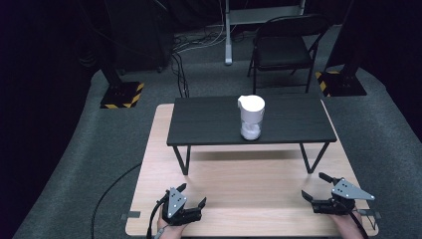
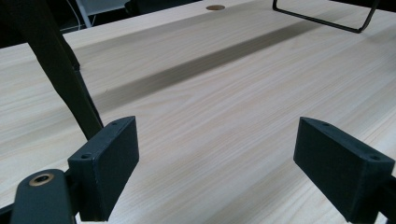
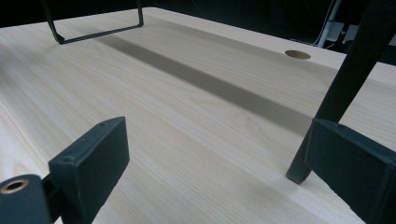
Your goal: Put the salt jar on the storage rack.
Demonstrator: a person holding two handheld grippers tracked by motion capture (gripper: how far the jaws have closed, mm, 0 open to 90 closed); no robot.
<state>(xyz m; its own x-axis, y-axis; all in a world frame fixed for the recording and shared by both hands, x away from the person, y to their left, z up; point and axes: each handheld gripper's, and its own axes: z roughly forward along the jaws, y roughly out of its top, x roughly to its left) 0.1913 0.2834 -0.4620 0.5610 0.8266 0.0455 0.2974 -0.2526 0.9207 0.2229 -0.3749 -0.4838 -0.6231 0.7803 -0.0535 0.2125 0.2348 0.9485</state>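
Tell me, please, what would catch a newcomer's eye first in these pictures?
Most striking is the white jug, standing upright near the middle of the small black raised shelf that sits on the pale wooden table. Next come the two black grippers at the table's near edge, the left gripper and the right gripper, both with jaws open and nothing between them. A black folding chair stands behind on the grey floor.
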